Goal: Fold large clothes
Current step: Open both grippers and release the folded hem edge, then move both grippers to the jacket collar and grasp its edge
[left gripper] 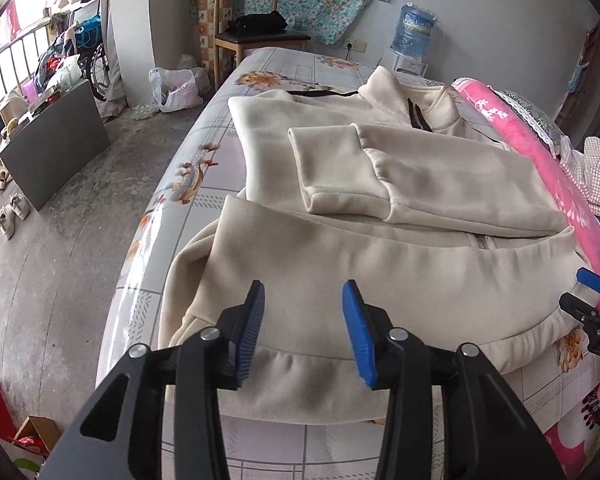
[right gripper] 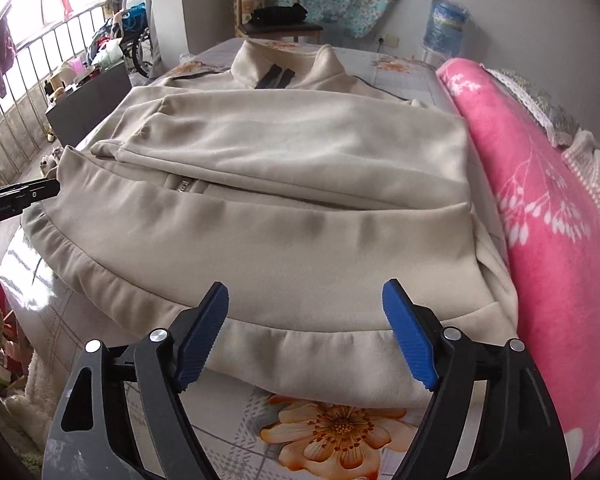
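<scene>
Left wrist view: the bed (left gripper: 260,68) carries the cream jacket (left gripper: 380,264), bottom part folded up. Its hem lies just beyond the left claw (left gripper: 304,334) and right claw (right gripper: 306,338), both open, gripping nothing.

My big cream jacket (left gripper: 340,248) lies flat on the bed, filling the middle of the left view, with its stand-up collar (left gripper: 404,92) far away near the top of the picture and its puffy bottom hem (left gripper: 300,364) close to me at the bottom. One sleeve (left gripper: 380,176) is folded across the chest, its cuff pointing to the left of the picture, and the bottom part is folded up over the front so only a small bit of zipper (left gripper: 480,243) peeks out in the middle. The cloth looks soft and thick, with a few gentle wrinkles.
</scene>
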